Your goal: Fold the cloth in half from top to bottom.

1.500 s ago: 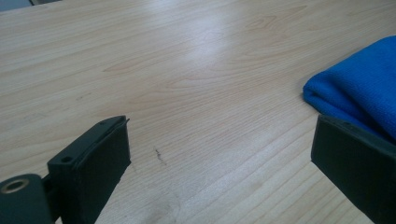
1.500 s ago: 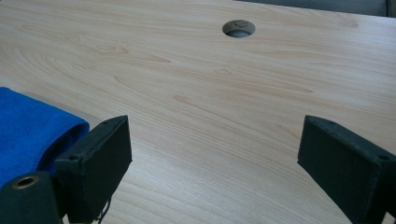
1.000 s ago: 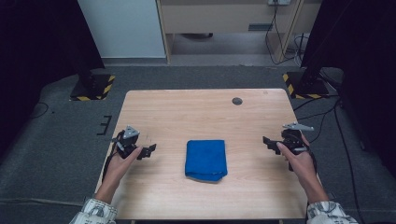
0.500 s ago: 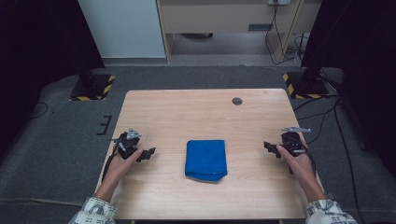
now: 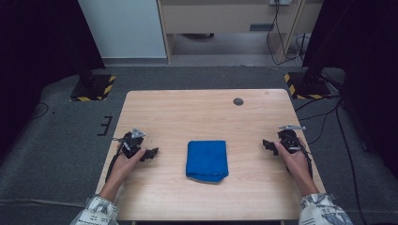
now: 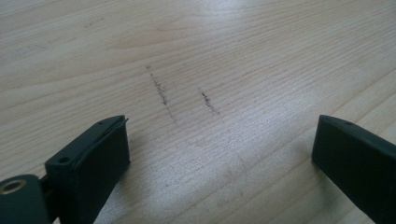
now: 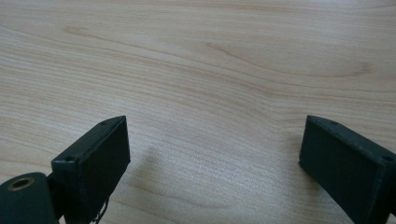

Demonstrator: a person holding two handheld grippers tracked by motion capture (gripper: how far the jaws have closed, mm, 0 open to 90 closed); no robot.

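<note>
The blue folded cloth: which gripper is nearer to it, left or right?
Left. The left gripper sits just left of the blue cloth; the right gripper is slightly farther away, on its right.

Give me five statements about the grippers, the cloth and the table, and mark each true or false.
1. A folded blue cloth lies between the two grippers. True.
2. The left gripper grips the cloth. False: it sits apart from it, jaws open over bare wood.
3. The right gripper is open. True.
4. The table bears dark scuff marks. True.
5. The cloth is spread flat over the whole table. False: it is folded near the middle.
</note>
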